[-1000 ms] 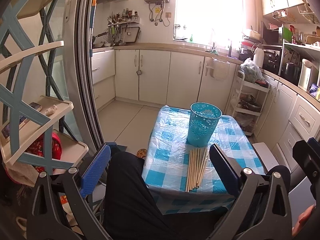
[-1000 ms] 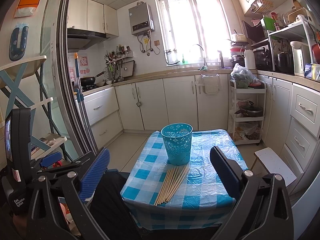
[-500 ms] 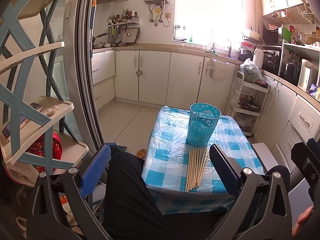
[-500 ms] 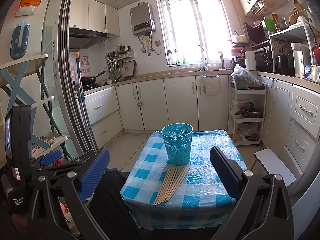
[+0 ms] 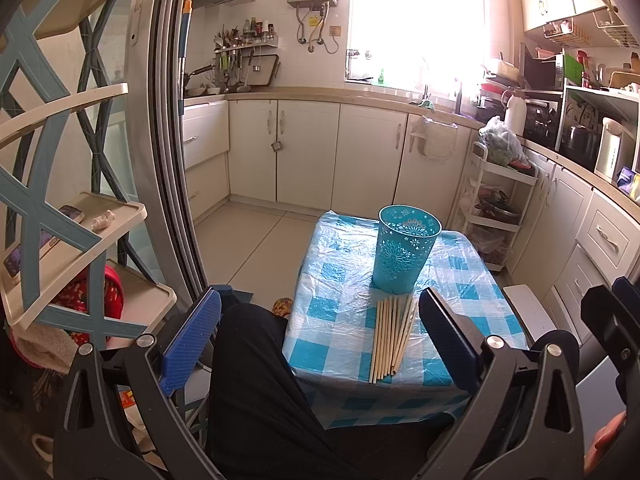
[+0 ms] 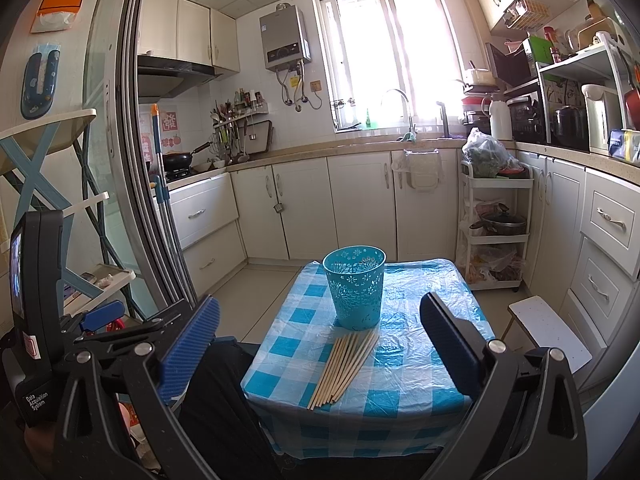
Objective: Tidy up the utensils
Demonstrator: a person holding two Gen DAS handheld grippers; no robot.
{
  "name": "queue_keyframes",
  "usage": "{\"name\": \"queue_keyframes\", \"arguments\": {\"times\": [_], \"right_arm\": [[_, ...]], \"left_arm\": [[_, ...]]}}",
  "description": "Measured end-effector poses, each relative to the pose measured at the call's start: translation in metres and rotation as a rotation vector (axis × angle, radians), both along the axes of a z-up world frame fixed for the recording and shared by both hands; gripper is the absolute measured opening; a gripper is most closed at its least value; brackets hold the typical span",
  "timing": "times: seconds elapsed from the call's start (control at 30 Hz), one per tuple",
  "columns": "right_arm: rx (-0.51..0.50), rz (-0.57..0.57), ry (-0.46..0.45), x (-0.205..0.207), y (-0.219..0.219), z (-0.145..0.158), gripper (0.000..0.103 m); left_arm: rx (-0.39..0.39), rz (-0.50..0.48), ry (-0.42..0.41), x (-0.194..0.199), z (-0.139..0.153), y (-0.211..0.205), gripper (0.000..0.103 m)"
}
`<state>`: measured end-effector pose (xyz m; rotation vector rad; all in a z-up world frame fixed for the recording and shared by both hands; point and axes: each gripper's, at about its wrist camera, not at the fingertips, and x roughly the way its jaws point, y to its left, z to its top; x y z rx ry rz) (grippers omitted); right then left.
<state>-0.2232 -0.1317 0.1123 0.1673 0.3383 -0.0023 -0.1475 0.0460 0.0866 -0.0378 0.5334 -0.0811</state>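
Note:
Several wooden chopsticks lie in a loose bundle on the blue-checked tablecloth, just in front of an upright teal perforated cup. They also show in the right wrist view: chopsticks, cup, tablecloth. My left gripper is open and empty, held back from the table's near edge above a black-clad leg. My right gripper is open and empty, also short of the table.
A blue-and-cream shelf rack stands at the left by a sliding door frame. White cabinets line the back and right. A white trolley and a small white stool stand right of the table.
Both views have shifted very slightly; the grippers stay open and nothing on the table has moved.

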Motion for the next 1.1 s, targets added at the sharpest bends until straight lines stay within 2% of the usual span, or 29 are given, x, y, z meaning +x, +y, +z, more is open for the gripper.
{"name": "queue_keyframes", "arguments": {"times": [0.47, 0.63, 0.77, 0.9, 0.97, 1.1], "right_arm": [[-0.008, 0.004, 0.012, 0.000, 0.002, -0.005, 0.096], [-0.014, 0.008, 0.035, 0.008, -0.001, -0.009, 0.096], [-0.003, 0.001, 0.080, 0.022, -0.009, -0.023, 0.096], [0.020, -0.014, 0.182, 0.051, -0.025, -0.048, 0.096], [0.045, -0.017, 0.264, 0.071, -0.035, -0.067, 0.096], [0.048, -0.025, 0.353, 0.108, -0.046, -0.102, 0.094]], "left_arm": [[0.000, -0.002, 0.004, -0.002, -0.001, -0.004, 0.095], [-0.005, -0.022, 0.029, 0.003, -0.007, -0.008, 0.095], [-0.014, -0.050, 0.077, 0.024, -0.020, -0.007, 0.095], [0.006, -0.047, 0.138, 0.050, -0.039, -0.009, 0.095], [0.014, -0.046, 0.176, 0.064, -0.049, -0.010, 0.095], [0.010, -0.045, 0.257, 0.093, -0.074, -0.013, 0.095]]}}
